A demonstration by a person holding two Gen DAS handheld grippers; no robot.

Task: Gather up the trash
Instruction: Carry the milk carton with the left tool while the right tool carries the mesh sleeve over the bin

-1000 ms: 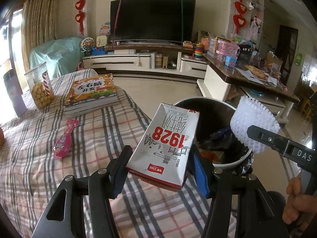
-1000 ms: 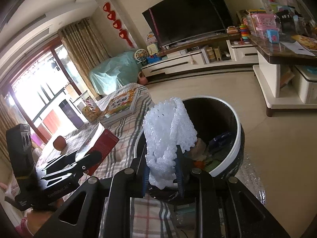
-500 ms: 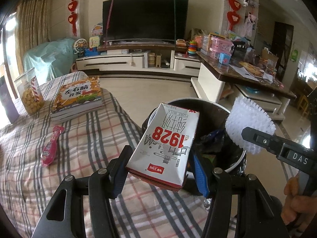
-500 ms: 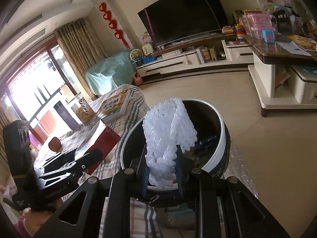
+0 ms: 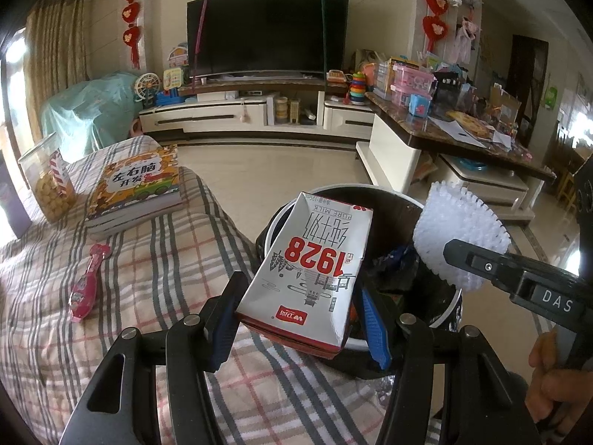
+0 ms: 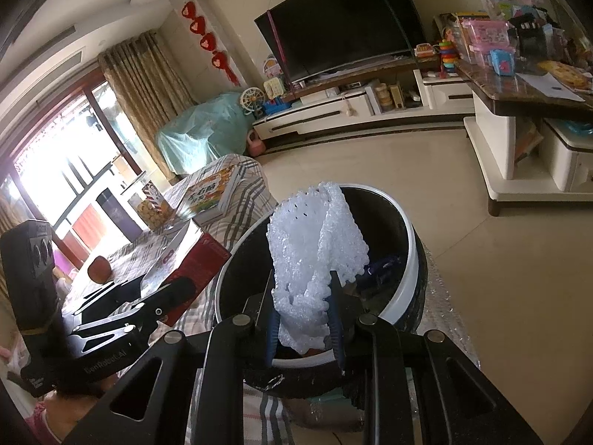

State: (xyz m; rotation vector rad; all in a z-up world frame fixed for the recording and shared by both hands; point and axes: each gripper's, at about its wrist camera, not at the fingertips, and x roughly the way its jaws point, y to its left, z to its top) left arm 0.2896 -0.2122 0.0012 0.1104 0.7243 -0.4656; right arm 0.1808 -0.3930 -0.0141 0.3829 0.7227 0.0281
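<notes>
Above the bin [image 5: 402, 200], fingers [image 5: 372, 319] grip a flattened white-and-red milk carton [image 5: 307, 267]

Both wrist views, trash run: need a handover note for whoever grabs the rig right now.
Left gripper: shut on the milk carton, held at the near rim of the trash bin.
Right gripper: shut on the white foam net, held over the bin's opening.
Done: both pieces picked up and brought to the bin, which already holds some trash.
Left: release both into the bin. The pink wrapper on the plaid cloth may be next; book and cookie jar look like keepers.
</notes>
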